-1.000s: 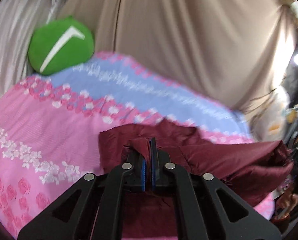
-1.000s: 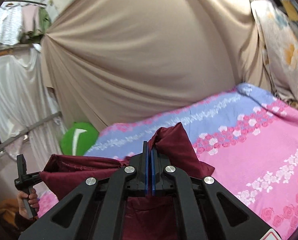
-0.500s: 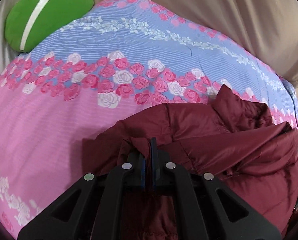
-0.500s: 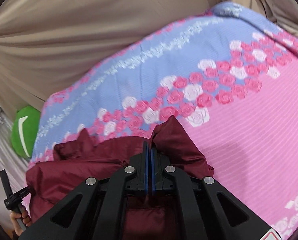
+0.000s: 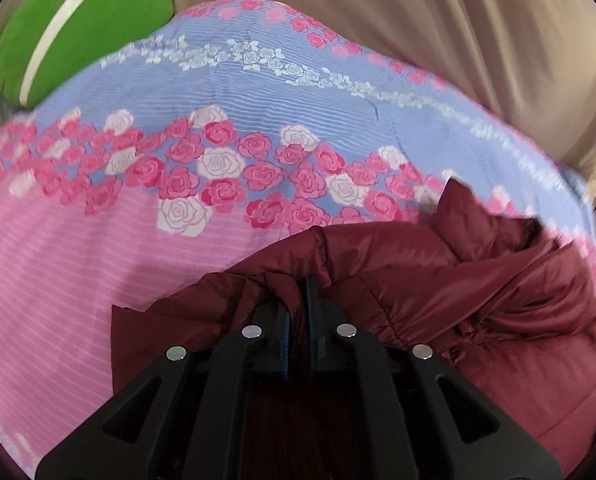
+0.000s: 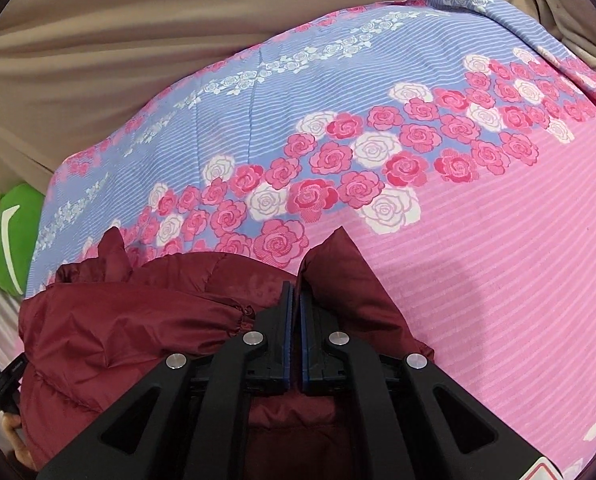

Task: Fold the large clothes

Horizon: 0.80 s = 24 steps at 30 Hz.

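open bedspread (image 5: 77,264) ahead, green cushion (image 5: 77,28) at edge

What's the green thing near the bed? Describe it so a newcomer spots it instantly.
Start at the rose-print bedspread, pink near the camera and blue at its far end. At the far corner, against the beige curtain, sits a round green cushion; its white chevron stripe marks it.

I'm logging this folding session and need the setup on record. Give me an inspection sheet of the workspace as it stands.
Surface: floral bedspread, pink and blue with roses, covers the bed.
Job's things: maroon puffer jacket bunched on the bedspread.
Clutter: green cushion at the bed's far corner.
Grippers: left gripper and right gripper each shut on a fold of the jacket.
Cables: nothing seen.
Surroundings: beige curtain behind the bed.
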### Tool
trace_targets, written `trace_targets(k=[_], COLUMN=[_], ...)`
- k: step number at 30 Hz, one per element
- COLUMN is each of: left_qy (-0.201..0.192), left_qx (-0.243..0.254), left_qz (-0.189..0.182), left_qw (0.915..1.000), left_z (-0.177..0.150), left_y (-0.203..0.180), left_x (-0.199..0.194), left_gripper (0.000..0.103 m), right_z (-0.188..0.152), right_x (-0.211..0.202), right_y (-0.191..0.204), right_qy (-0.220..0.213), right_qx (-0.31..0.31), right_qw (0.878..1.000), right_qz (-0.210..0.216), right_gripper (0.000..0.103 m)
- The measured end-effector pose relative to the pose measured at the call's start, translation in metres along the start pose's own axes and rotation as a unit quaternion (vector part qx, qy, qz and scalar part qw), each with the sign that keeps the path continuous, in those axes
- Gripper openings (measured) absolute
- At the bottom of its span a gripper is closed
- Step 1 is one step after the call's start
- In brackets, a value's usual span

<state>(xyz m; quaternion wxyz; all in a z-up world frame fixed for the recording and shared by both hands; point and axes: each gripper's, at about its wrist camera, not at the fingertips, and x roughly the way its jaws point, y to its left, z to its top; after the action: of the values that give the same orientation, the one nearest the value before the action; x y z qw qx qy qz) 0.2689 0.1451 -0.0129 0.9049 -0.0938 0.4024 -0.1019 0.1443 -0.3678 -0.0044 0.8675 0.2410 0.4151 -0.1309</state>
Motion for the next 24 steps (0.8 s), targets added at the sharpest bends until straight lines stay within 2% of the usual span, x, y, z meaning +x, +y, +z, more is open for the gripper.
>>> trace_targets(k=[2,3,4,5,7,8,9,11,13,14,16,18,20,22,24], left_qy=[-0.010,-0.014,-0.023,-0.049,-0.095,-0.119,-0.126,-0.116,-0.089,-0.063,-0.022,0.012,0.040,0.035,0.020], left_qx=[-0.034,-0.042,-0.049,-0.048,-0.034,-0.015,0.003,0.042,0.083,0.114,0.147,0.167,0.179,0.188,0.177], left_qz=[-0.030,-0.033,-0.035,-0.033,-0.019,-0.019,-0.029,-0.062,-0.097,-0.120,-0.132,-0.124,-0.105,-0.059,-0.030], left_qw=[0.9989,0.9985,0.9979,0.9971,0.9947,0.9925,0.9916,0.9904,0.9878,0.9843,0.9801,0.9780,0.9773,0.9798,0.9837], left_z=[0.001,0.001,0.001,0.001,0.000,-0.002,-0.003,-0.008,-0.019,-0.030,-0.052,-0.072,-0.090,-0.100,-0.101], left_y=[0.013,0.015,0.018,0.018,0.015,0.008,0.001,-0.027,-0.062,-0.090,-0.126,-0.146,-0.153,-0.145,-0.123], left_x=[-0.009,-0.016,-0.028,-0.055,-0.094,-0.121,-0.138,-0.162,-0.165,-0.158,-0.137,-0.115,-0.093,-0.082,-0.082], left_gripper=[0.012,0.013,0.021,0.039,0.061,0.061,0.061,0.061,0.062,0.062,0.061,0.061,0.061,0.059,0.059], right_z=[0.001,0.002,0.004,0.004,0.005,0.002,-0.001,-0.015,-0.039,-0.059,-0.092,-0.124,-0.145,-0.147,-0.138], right_x=[-0.004,-0.011,-0.019,-0.037,-0.075,-0.099,-0.114,-0.136,-0.144,-0.144,-0.134,-0.117,-0.100,-0.092,-0.092], right_y=[-0.005,-0.008,-0.009,-0.009,-0.008,-0.001,0.008,0.046,0.088,0.115,0.154,0.183,0.189,0.175,0.140], right_qy=[-0.003,-0.008,-0.016,-0.035,-0.071,-0.087,-0.093,-0.085,-0.072,-0.057,-0.017,0.021,0.045,0.057,0.045], right_qx=[0.012,0.019,0.020,0.020,0.018,0.005,-0.014,-0.083,-0.144,-0.177,-0.222,-0.263,-0.282,-0.273,-0.243], right_qw=[1.000,0.999,0.999,0.999,0.997,0.995,0.994,0.991,0.984,0.976,0.962,0.947,0.944,0.948,0.962], right_qz=[0.023,0.028,0.025,0.023,0.036,0.049,0.059,0.064,0.082,0.111,0.161,0.185,0.167,0.156,0.119], right_gripper=[0.007,0.008,0.014,0.018,0.026,0.027,0.027,0.027,0.027,0.027,0.023,0.015,0.015,0.014,0.013])
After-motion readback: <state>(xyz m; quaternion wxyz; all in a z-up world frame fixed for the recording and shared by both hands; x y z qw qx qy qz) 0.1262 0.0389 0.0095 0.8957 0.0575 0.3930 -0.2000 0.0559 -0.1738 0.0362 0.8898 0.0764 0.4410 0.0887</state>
